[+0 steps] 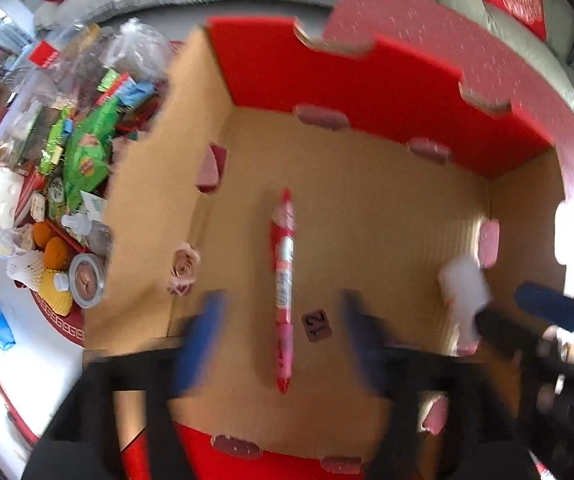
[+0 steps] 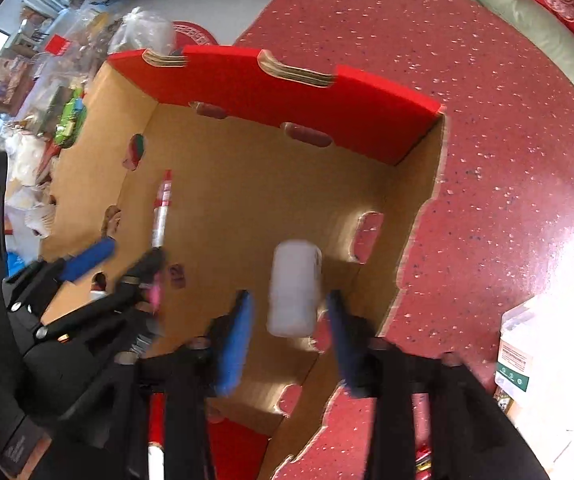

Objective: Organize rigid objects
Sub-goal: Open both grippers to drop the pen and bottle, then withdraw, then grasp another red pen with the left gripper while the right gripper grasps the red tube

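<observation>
**Pen and white bottle inside the cardboard box**

A slim pen (image 1: 283,280) with a glossy red, pink and silver wrap lies flat on the floor of an open corrugated cardboard box (image 1: 367,200), roughly midway across it. The left gripper (image 1: 283,332) hangs straight above it, blue-padded fingers (image 1: 203,332) spread wide on either side, touching nothing; the pen lies loose between them.

Toward the box's right wall, a squat, translucent white plastic bottle (image 2: 295,288), cylindrical with rounded shoulders, sits between the fingers of the right gripper (image 2: 287,336). Those jaws stand apart, a sliver of gap on each side of the bottle, so it looks released rather than clamped; blur leaves contact uncertain.

The box has plain brown inner walls with oval slots, a smooth red far wall (image 1: 347,76) with notched edges, and a small dark tag (image 1: 316,325) printed on the floor. It rests on a speckled red bench (image 2: 487,120). Beyond the box's left wall lies a heap of crinkly snack packets (image 1: 87,148), clear bags, oranges (image 1: 53,246) and a round tin (image 1: 87,280).
</observation>
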`<state>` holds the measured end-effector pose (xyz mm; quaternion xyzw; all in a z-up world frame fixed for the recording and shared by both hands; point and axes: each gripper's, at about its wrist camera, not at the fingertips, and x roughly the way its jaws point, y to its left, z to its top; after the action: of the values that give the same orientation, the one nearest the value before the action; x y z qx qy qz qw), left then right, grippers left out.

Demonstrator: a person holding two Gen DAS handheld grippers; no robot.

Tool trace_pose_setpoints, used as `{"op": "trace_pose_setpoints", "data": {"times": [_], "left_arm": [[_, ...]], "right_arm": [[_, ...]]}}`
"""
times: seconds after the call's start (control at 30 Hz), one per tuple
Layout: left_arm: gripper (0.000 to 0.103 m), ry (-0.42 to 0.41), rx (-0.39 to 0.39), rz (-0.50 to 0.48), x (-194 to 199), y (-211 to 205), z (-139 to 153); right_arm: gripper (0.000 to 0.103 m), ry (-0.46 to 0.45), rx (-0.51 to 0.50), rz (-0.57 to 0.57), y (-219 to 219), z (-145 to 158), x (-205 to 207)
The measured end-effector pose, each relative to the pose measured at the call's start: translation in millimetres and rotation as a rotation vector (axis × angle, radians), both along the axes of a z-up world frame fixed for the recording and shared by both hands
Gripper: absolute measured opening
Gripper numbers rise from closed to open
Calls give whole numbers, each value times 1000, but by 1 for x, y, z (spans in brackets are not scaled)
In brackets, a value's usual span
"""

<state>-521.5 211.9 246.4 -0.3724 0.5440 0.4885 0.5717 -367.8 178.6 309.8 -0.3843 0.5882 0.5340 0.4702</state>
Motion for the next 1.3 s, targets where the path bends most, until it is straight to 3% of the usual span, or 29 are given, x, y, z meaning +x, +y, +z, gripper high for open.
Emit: {"op": "trace_pose_setpoints", "data": {"times": [0.03,0.1,0.2,0.27,0.47,0.6,0.67,0.9,1.03,1.17,1.23,1.3], "left_arm": [[82,-9,30,12,-3,0,4],[82,-42,55,42,-11,-1,14],[83,-73,67,65,-18,-3,28],[83,-60,72,56,-16,-7,36],[83,-91,54,-24,5,-32,64],[83,-106,13,-149,49,-49,85],[83,-116,-15,-223,64,-89,84],[83,-170,-130,-482,109,-190,66],[83,-183,-172,-592,150,-224,43],[83,-153,-195,-663,184,-243,24],[83,-97,-230,-732,198,-248,13],[83,-59,-229,-728,212,-252,-4]], "right_arm": [[58,1,13,0,-1,3,0],[81,-16,45,4,-3,14,0],[102,2,97,4,-7,30,1],[102,-37,126,-5,-13,43,6],[102,-24,112,-73,-48,52,37],[102,-5,49,-198,-99,42,77],[102,6,1,-270,-130,31,98],[102,24,-214,-556,-245,-20,160],[102,60,-264,-696,-291,-33,187],[102,70,-266,-771,-317,-39,204],[102,73,-272,-784,-328,-42,209],[102,78,-280,-793,-335,-46,213]]}}
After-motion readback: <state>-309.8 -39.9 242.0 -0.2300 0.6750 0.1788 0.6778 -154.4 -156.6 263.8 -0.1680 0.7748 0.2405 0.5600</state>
